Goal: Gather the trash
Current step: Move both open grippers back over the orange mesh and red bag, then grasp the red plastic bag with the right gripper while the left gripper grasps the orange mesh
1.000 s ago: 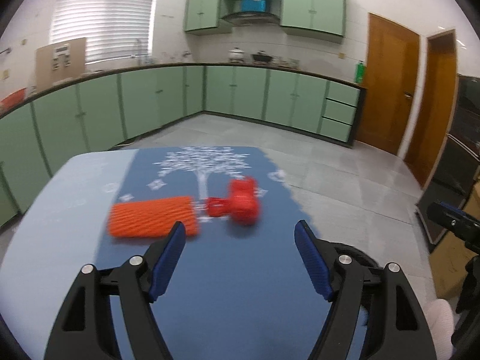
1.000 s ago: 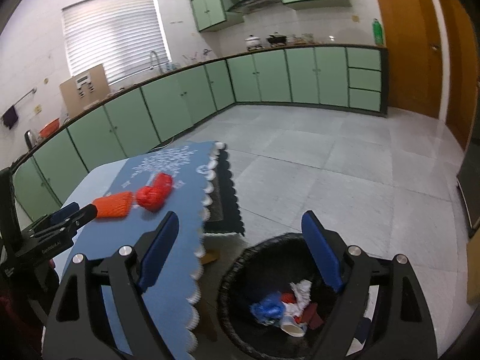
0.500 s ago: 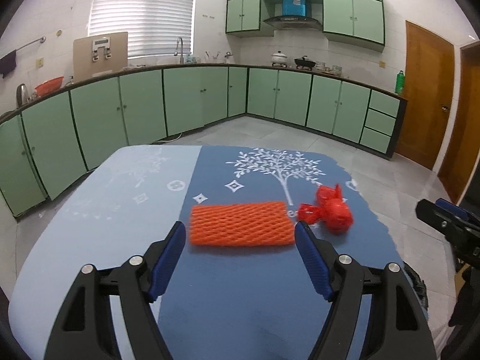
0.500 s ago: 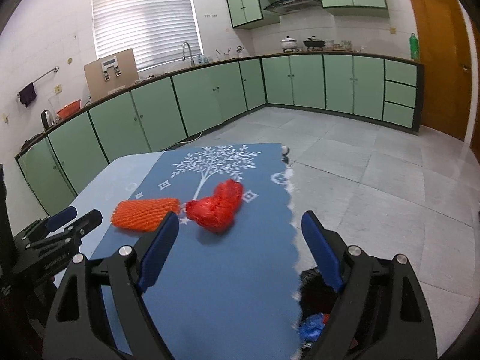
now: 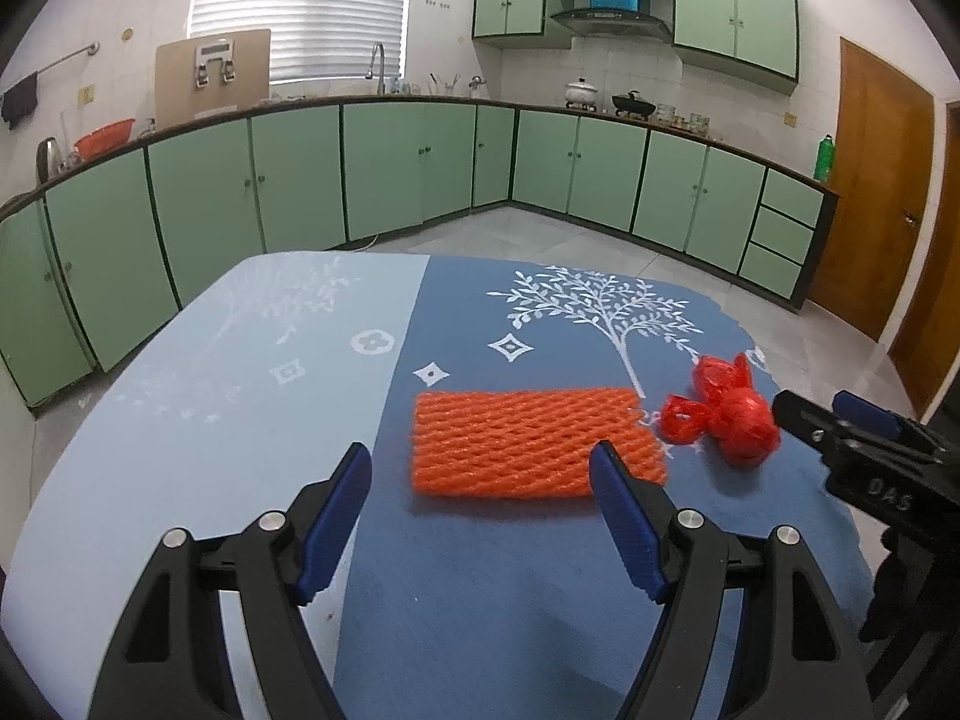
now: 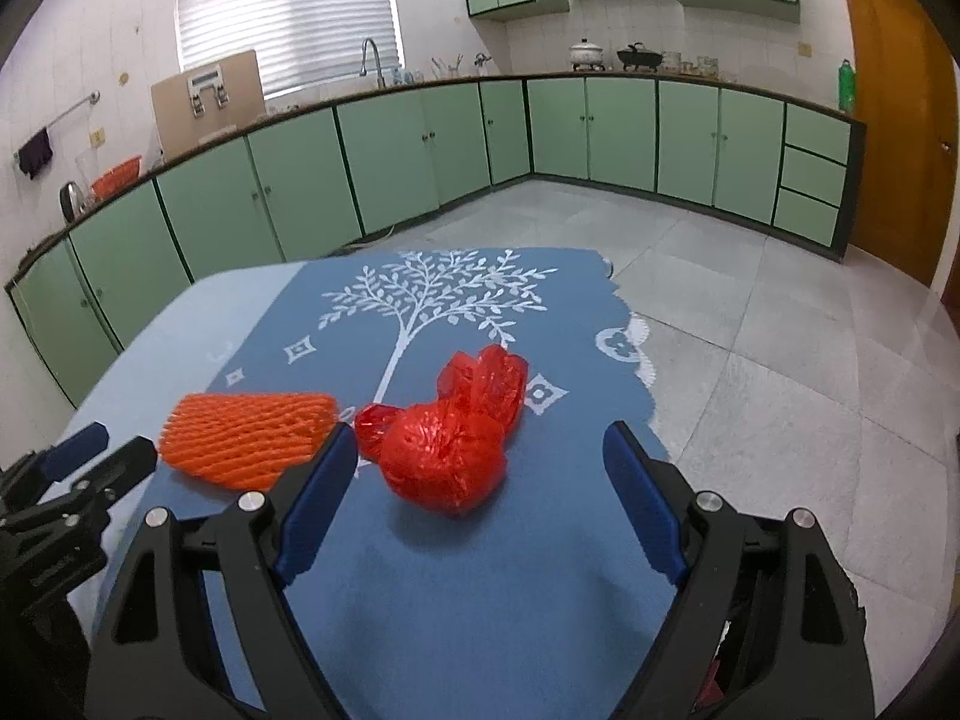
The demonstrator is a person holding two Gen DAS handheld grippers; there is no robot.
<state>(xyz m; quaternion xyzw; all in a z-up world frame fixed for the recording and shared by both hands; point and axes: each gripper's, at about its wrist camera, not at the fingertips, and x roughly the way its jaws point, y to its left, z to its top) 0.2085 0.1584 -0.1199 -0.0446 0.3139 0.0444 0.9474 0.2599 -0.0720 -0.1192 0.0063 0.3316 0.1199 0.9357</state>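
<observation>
Left wrist: right gripper (image 5: 840, 414) half cut off

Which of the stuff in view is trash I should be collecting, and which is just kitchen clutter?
For the job:
- orange foam net on the table
- red plastic bag, knotted, beside the net

Just lying about:
- green bottle on the counter
- white pot on the stove
- orange basin on the counter

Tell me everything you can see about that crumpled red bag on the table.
The red plastic bag is thin, shiny, crinkled film, bunched into a rounded lump with twisted loops sticking out at one end. It lies on the dark blue part of the tablecloth, near the white tree print, close beside the orange foam net. The open right gripper frames it without touching it.
</observation>
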